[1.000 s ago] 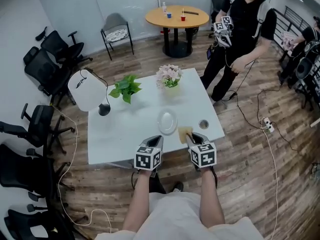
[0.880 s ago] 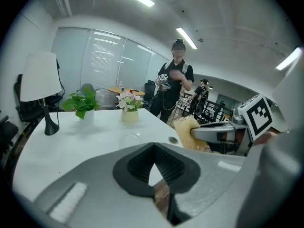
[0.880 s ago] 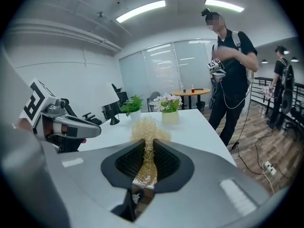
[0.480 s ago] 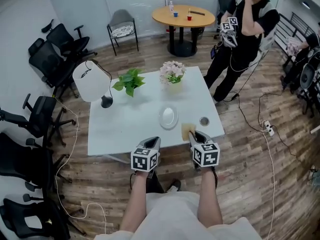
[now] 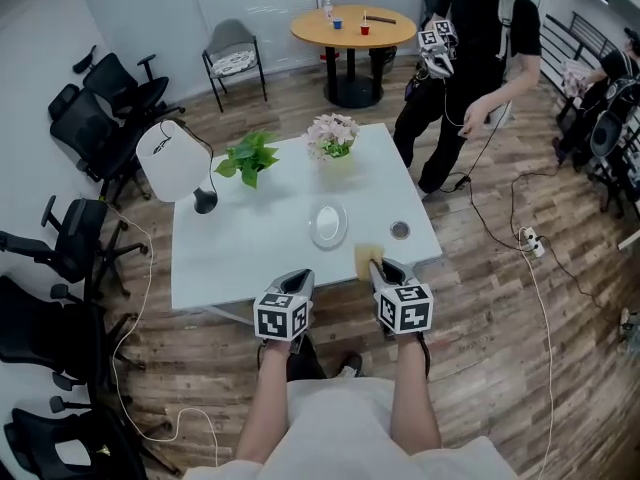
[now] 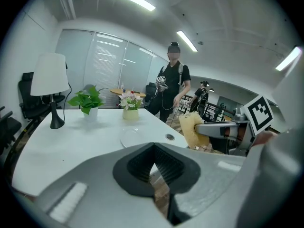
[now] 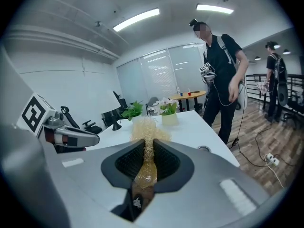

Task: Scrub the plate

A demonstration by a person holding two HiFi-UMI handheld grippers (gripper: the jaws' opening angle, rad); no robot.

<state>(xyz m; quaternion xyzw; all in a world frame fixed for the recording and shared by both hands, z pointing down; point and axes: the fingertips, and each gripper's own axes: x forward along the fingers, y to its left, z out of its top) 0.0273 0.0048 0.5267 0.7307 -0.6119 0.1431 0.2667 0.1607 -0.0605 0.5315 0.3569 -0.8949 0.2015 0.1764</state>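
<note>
A clear round plate (image 5: 328, 225) lies on the white table (image 5: 230, 258), right of its middle; it also shows in the left gripper view as a pale plate (image 6: 134, 137). My right gripper (image 5: 381, 268) is at the table's front edge, shut on a yellow fibrous scrubber (image 5: 366, 260) that sticks out between its fingers; the scrubber (image 7: 146, 129) fills the jaws of that gripper (image 7: 146, 148). The scrubber is short of the plate, not touching it. My left gripper (image 5: 297, 286) hangs beside it at the front edge, its jaws (image 6: 153, 151) shut on nothing.
On the table stand a white lamp (image 5: 175, 168), a green plant (image 5: 250, 156), a flower pot (image 5: 333, 133) and a small round metal dish (image 5: 400, 230). A person (image 5: 480, 58) stands past the far right corner. Office chairs (image 5: 95, 118) line the left; cables (image 5: 530, 243) lie on the right floor.
The view shifted slightly. The person behind the table stepped left and lowered an arm. Both grippers stay at the table's front edge, the scrubber still held.
</note>
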